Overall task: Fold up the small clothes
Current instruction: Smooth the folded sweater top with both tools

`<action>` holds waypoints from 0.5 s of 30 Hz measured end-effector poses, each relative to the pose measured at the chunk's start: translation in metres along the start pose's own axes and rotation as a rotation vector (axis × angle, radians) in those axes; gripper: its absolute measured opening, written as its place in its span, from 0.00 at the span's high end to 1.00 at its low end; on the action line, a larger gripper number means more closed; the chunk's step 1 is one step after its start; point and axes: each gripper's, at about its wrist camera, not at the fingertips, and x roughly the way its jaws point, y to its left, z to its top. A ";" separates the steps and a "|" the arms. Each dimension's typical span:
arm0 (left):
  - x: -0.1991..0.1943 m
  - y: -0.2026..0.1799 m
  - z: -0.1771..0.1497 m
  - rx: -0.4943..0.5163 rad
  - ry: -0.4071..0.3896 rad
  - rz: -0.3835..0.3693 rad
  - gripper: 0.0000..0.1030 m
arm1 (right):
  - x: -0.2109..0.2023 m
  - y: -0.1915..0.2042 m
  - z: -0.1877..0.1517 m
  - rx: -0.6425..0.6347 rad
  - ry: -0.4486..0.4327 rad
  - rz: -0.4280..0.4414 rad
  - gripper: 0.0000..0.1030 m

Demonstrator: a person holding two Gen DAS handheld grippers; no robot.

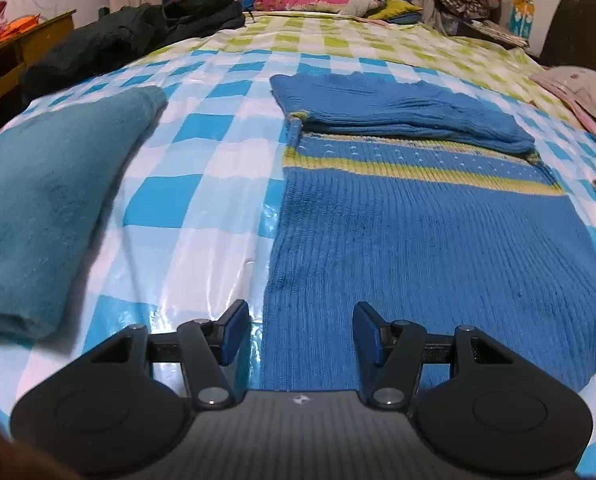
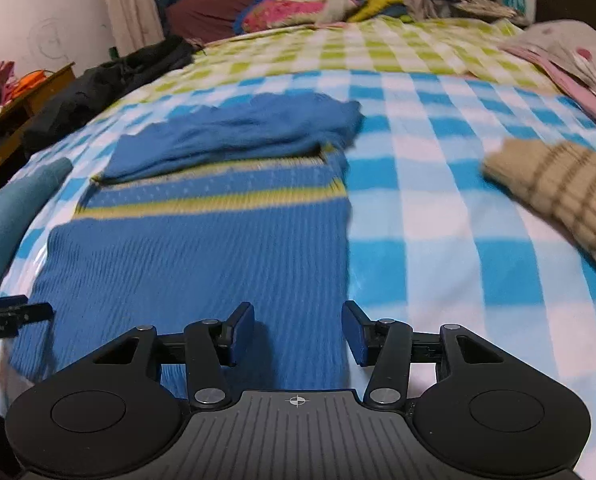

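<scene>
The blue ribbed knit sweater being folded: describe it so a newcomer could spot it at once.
On the bed's blue-and-white checked plastic sheet, it lies flat in the middle, just ahead of both open grippers, left gripper and right gripper. The blue ribbed knit sweater alone has yellow-green stripes; the plain teal fleece cloth and tan striped knit flank it.

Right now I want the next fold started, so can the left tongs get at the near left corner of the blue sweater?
Probably yes: the left tongs are open, right over the sweater edge, with nothing between them and it.
</scene>
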 end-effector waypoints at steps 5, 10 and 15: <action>0.006 0.001 0.002 0.006 0.009 -0.010 0.39 | -0.006 -0.013 -0.016 0.053 0.042 -0.020 0.50; 0.007 0.004 0.003 0.033 0.018 -0.017 0.38 | -0.003 -0.014 -0.023 0.080 0.083 0.026 0.50; 0.008 0.008 0.005 0.047 0.043 -0.050 0.37 | -0.004 -0.011 -0.022 0.112 0.116 0.114 0.50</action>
